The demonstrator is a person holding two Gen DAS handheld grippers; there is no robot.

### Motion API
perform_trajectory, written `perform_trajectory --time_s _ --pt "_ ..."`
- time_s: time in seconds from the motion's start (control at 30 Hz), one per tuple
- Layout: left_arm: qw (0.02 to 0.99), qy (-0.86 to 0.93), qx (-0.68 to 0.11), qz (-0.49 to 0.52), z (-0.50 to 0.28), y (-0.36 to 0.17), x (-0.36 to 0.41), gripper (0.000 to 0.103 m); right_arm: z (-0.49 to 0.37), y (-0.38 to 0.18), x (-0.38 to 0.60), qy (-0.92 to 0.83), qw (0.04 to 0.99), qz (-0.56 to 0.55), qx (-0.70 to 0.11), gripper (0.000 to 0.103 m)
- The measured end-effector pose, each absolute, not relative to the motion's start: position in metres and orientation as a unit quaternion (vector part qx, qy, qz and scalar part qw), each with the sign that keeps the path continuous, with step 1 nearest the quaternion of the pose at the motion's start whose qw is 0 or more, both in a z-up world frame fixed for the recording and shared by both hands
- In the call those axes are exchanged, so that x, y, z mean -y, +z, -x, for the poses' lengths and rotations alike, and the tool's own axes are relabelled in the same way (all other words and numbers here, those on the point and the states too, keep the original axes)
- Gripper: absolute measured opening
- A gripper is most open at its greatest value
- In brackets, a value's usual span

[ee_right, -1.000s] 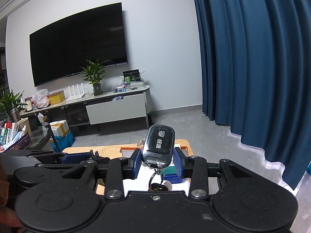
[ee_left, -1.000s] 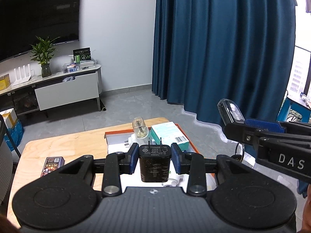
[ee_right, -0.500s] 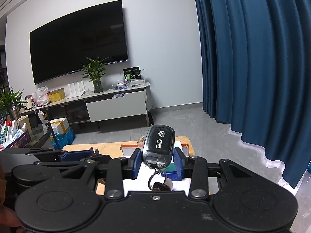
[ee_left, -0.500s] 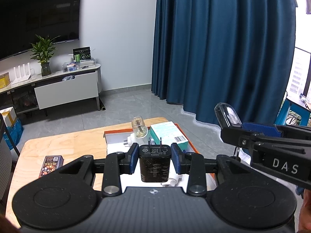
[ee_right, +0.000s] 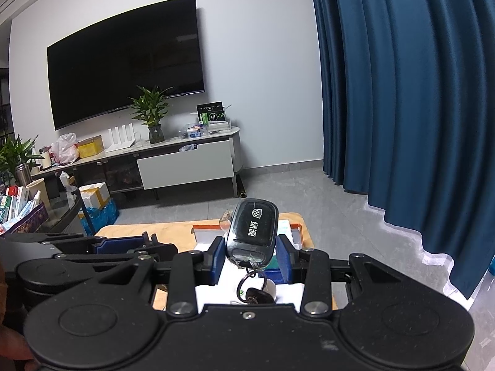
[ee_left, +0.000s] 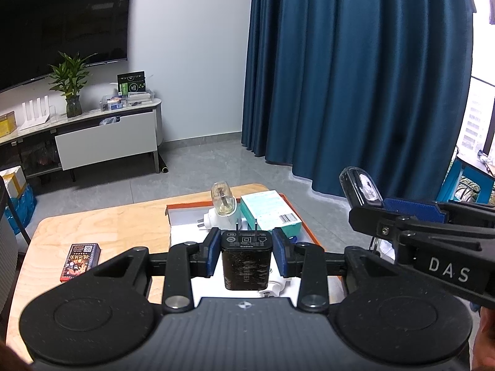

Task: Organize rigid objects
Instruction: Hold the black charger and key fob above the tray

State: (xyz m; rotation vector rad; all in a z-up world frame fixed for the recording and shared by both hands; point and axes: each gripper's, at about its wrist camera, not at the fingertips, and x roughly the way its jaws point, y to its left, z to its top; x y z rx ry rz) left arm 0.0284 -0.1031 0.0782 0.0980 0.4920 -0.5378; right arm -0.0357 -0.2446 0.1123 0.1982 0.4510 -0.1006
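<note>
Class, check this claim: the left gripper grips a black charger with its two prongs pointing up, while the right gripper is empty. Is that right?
Not quite. The left gripper does grip the black charger, prongs up, but the right gripper is not empty: it grips a black key fob with keys hanging below. The right wrist view shows this.

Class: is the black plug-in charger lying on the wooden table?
No, the left gripper holds the black plug-in charger above the table.

Dim room, window [ee_left: 478,117] glare right, fisheye-bent edges.
</note>
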Motion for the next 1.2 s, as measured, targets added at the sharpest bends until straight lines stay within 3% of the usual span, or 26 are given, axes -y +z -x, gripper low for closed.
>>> perform_trajectory --time_s 1.2 --pt "0.930 -0.260 -0.255 -0.042 -0.037 0.070 0.100 0.037 0.021 0.105 0.243 -0.043 0.965 -0.090 -0.243 0.044"
